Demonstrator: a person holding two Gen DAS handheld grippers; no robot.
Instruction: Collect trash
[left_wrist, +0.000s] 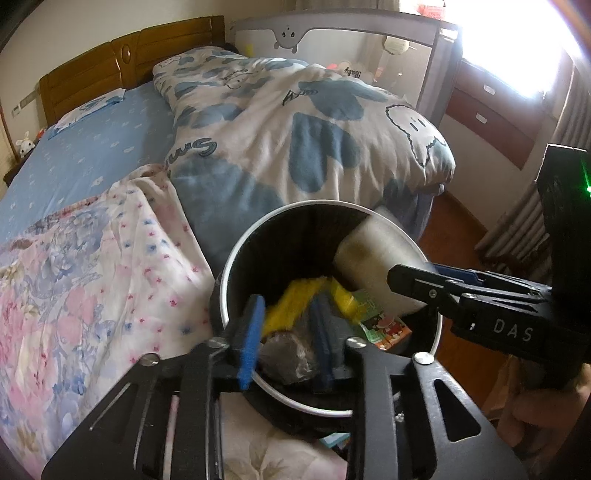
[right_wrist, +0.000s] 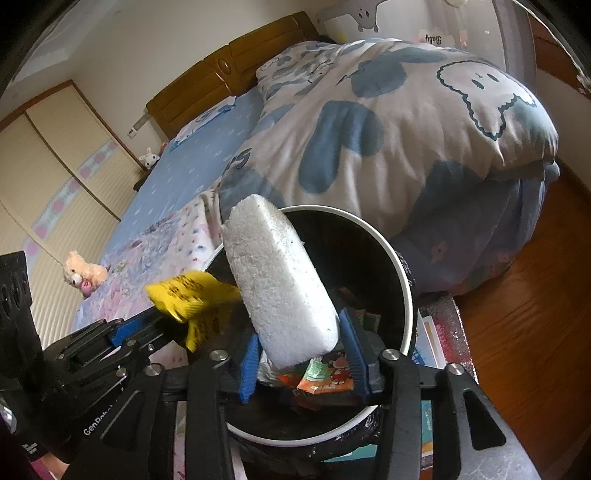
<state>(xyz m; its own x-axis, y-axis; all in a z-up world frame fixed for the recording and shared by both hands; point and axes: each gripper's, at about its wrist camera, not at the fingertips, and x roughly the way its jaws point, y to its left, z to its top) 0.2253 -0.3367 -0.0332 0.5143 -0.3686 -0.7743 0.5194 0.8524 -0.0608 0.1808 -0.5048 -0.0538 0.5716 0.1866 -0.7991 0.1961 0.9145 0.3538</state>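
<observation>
A black bin with a white rim stands against the bed, with coloured snack wrappers and a grey bag inside. My left gripper hangs over the bin's near edge with its blue pads apart. A blurred yellow wrapper sits loose at its tips. My right gripper is open over the bin. A white foam block stands tilted between its pads, blurred in the left wrist view and not gripped.
The bed carries a blue-and-white duvet and a floral sheet beside the bin. Wooden floor lies to the right. Papers and a shiny bag lie around the bin's base. A plush toy sits on the bed's far side.
</observation>
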